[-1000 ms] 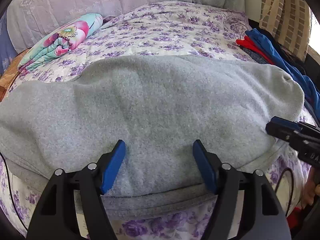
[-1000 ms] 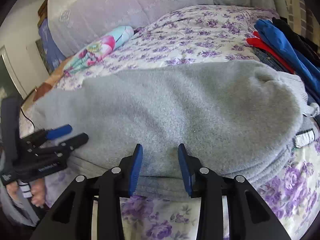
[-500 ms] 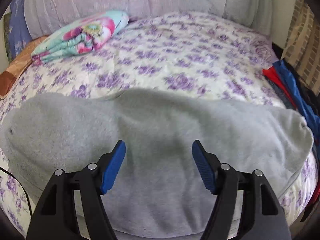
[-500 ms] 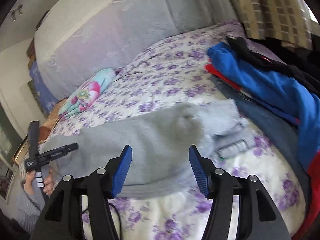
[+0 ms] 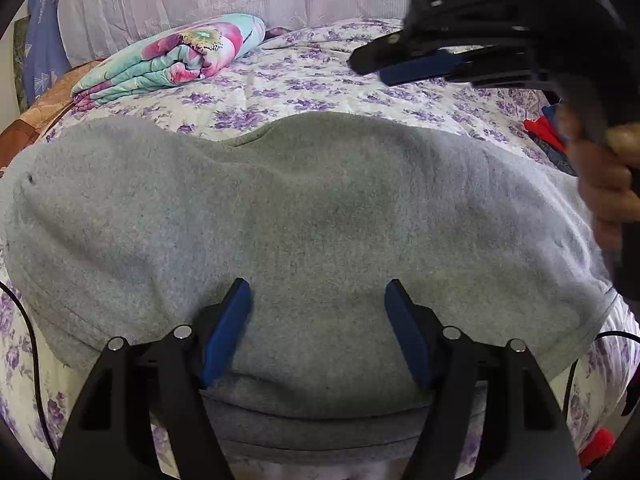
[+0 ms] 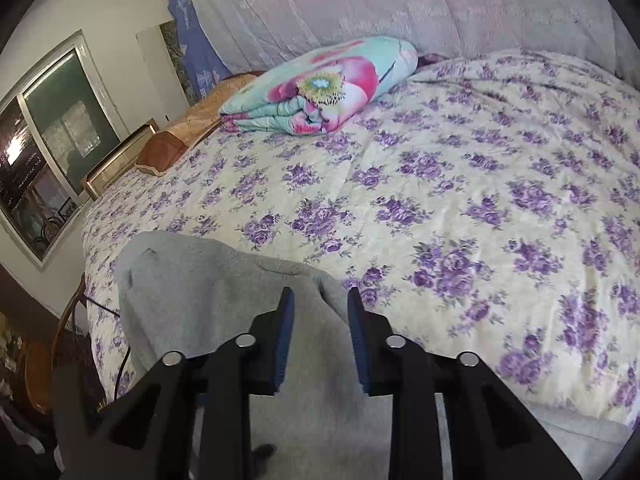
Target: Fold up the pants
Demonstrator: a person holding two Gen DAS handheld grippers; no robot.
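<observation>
— Where are the pants?

— The grey pants (image 5: 320, 220) lie folded across the floral bedspread (image 6: 460, 200), under both my tools.

— And your grippers?

— My left gripper (image 5: 318, 292) is spread wide above them, empty. My right gripper (image 6: 320, 300) is parted, holding nothing.

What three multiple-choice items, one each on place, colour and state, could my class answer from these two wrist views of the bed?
1. Where does the rolled floral blanket lie?
A. near the head of the bed, beside the lilac-covered headboard
B. on the grey fleece pants
C. on the floor

2. What colour are the flowers on the cream bedsheet?
A. red
B. purple
C. green

3. How does the left gripper stand?
A. shut on the pants
B. shut on the sheet
C. open above the grey fleece pants

Answers: 1 A, the blanket sits far beyond the pants; 2 B, the printed blooms are purple; 3 C, its blue pads stand wide apart, gripping nothing.
</observation>
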